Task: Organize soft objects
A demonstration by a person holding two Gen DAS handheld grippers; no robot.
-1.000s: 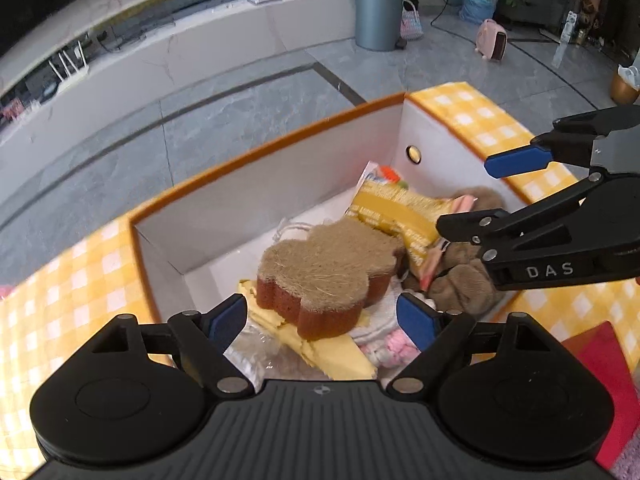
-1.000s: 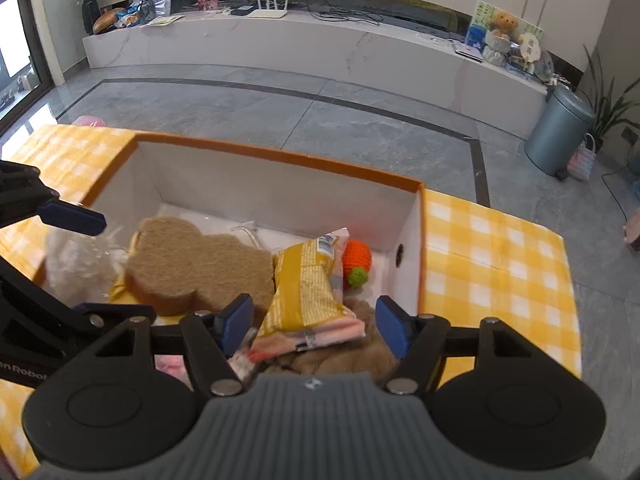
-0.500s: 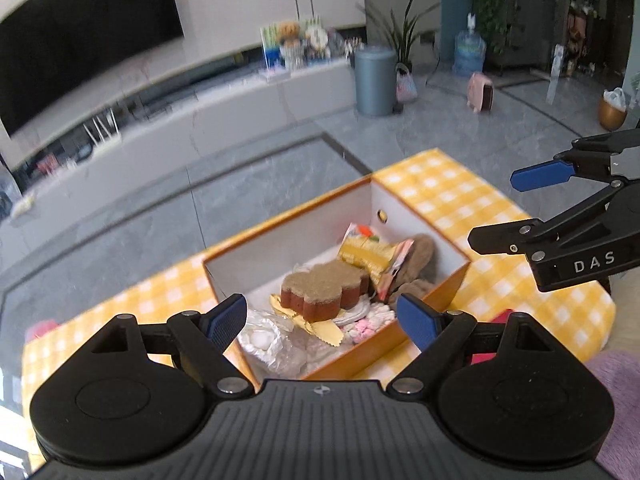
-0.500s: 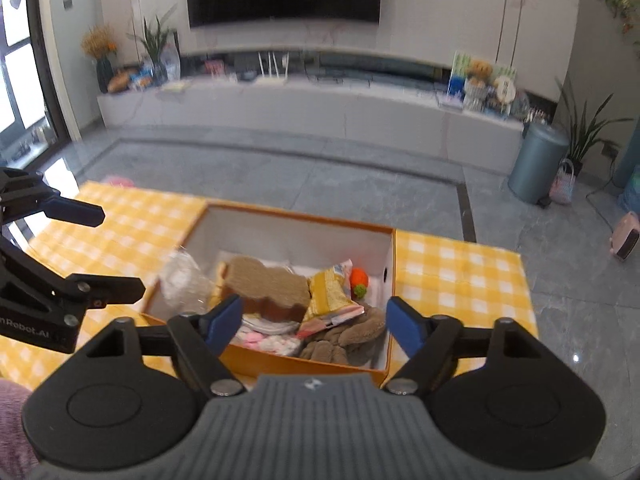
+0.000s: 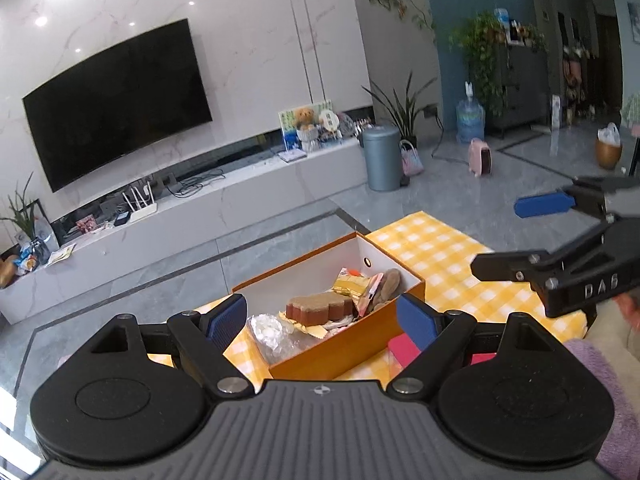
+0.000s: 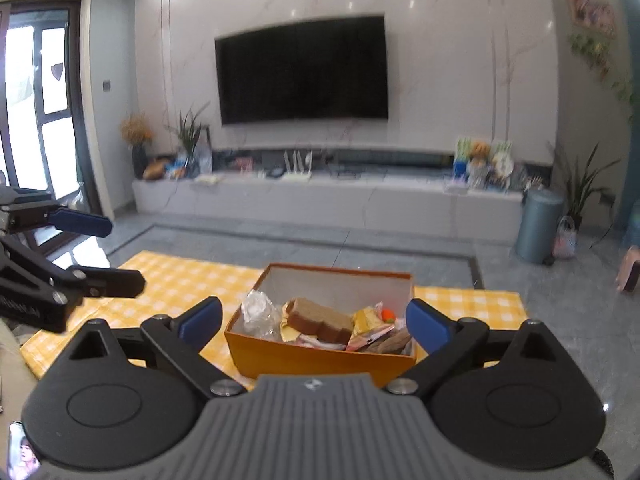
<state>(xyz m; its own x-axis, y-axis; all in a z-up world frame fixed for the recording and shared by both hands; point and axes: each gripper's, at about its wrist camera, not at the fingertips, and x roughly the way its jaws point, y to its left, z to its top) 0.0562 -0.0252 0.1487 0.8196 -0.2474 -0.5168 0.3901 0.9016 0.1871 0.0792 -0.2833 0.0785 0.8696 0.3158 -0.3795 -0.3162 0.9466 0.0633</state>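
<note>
While full, box (image 6: 320, 354) holds sponge (image 6: 318, 318) (brown) — snacks (image 6: 366, 322).

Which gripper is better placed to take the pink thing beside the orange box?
Left, probably. The pink thing lies just under the left gripper, beside the orange box. Both grippers are empty; the right gripper, jaws opening, does not show it.

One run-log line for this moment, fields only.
left gripper: open, empty | right gripper: jaws opening, empty | orange box: on checked cloth, holds sponge, snack packet
</note>
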